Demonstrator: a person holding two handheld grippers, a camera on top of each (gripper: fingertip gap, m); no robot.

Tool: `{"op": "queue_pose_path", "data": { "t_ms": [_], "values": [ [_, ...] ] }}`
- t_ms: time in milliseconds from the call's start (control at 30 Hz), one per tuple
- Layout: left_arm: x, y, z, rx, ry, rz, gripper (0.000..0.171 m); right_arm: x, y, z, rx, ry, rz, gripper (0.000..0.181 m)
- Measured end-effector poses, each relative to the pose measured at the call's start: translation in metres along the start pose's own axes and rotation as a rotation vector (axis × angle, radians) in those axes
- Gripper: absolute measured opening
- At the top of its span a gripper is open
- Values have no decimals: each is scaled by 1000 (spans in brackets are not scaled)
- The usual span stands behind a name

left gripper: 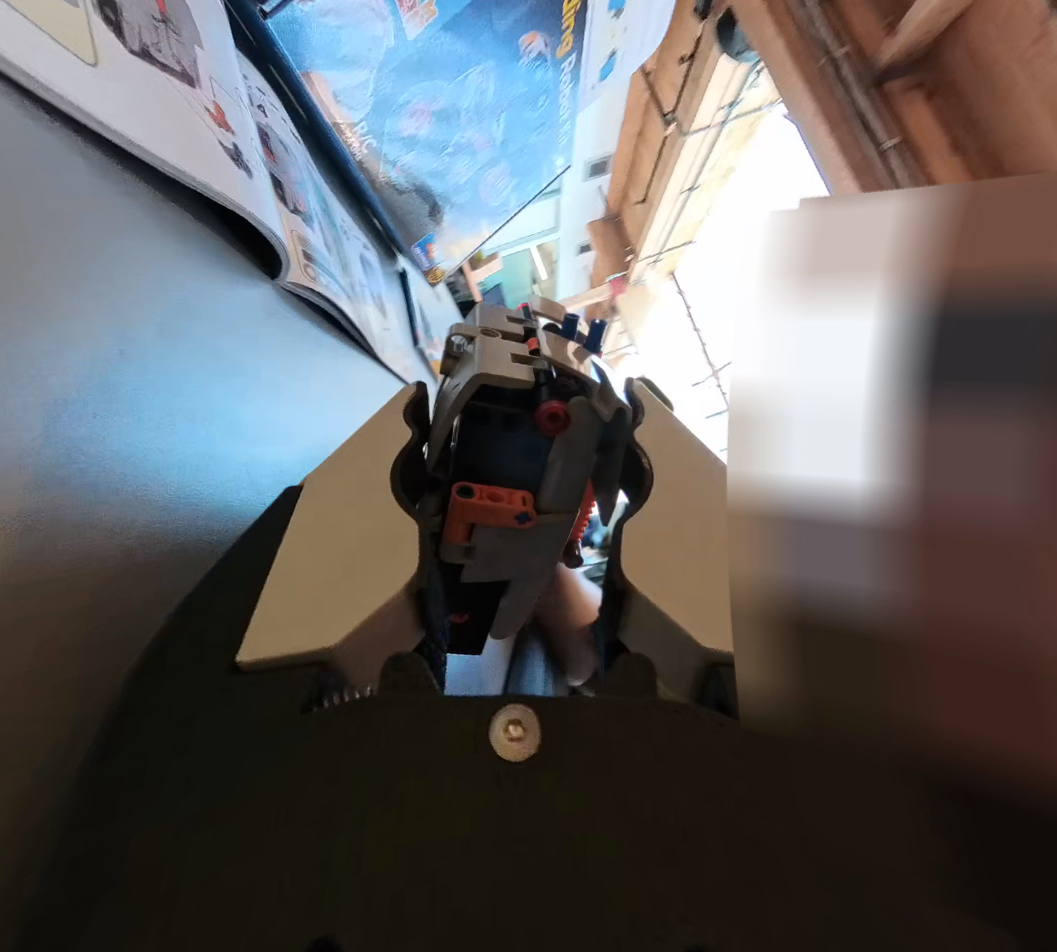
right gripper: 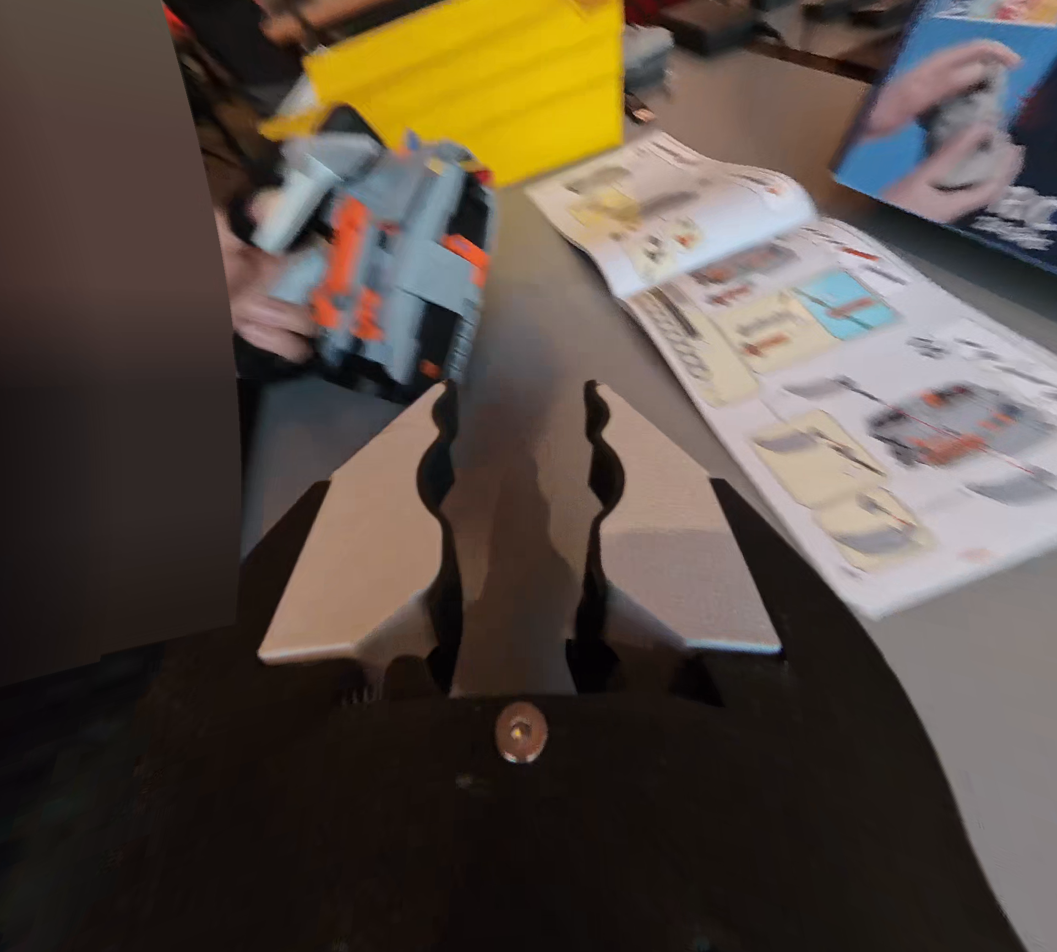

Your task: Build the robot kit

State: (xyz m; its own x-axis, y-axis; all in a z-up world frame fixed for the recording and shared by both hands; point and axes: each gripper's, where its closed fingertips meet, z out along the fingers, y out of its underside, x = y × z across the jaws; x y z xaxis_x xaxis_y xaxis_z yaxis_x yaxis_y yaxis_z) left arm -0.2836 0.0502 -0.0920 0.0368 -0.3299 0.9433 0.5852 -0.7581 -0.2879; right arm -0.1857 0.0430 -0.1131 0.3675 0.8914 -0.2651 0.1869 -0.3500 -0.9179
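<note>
Clamped between the pale fingers of the left gripper [left gripper: 523, 444]: grey brick-built model [left gripper: 503, 467] with orange and red pins, dark core, held up off the grey table [left gripper: 114, 352]. Both black wavy pads pressed against its sides. Open instruction booklet [left gripper: 171, 66] at 10 o'clock in that view, blue printed box [left gripper: 446, 66] at 12 o'clock standing behind it. Blurred patch at 3 o'clock.

Right gripper [right gripper: 520, 398] low over the table, fingers apart, nothing but bare grey surface in the gap. Same model [right gripper: 389, 266] at 11 o'clock from its tips, just beside the left fingertip, contact impossible to judge through the motion blur. Bare skin of a hand [right gripper: 269, 312] showing behind the model, at its 9 o'clock.

Yellow plastic bin [right gripper: 486, 61] at 12 o'clock, well beyond the model, open side turned away; contents hidden. Booklet [right gripper: 801, 352] spread flat at 2 o'clock, one page curling up. Blue box [right gripper: 972, 95] at 1 o'clock, upright at the table's far right. Dark clutter and shelving beyond the table edge, too blurred to identify.
</note>
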Motion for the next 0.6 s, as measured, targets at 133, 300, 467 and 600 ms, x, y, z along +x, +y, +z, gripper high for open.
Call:
{"op": "queue_pose_path", "data": {
  "t_ms": [133, 300, 467, 600],
  "values": [
    [3, 7, 7, -14, -154, 207, 69, -34, -7, 14, 49, -119, 157, 77],
    [14, 20, 21, 20, -344, 475, 66, -40, 17, 38, -70, -40, 119, 77],
    [14, 16, 25, 70, -470, 575, 65, -48, 15, 38, -60, -90, 57, 46],
    [11, 14, 32, 41, -521, 571, 65, -54, 9, 36, -22, -174, 177, 51]
  ]
}}
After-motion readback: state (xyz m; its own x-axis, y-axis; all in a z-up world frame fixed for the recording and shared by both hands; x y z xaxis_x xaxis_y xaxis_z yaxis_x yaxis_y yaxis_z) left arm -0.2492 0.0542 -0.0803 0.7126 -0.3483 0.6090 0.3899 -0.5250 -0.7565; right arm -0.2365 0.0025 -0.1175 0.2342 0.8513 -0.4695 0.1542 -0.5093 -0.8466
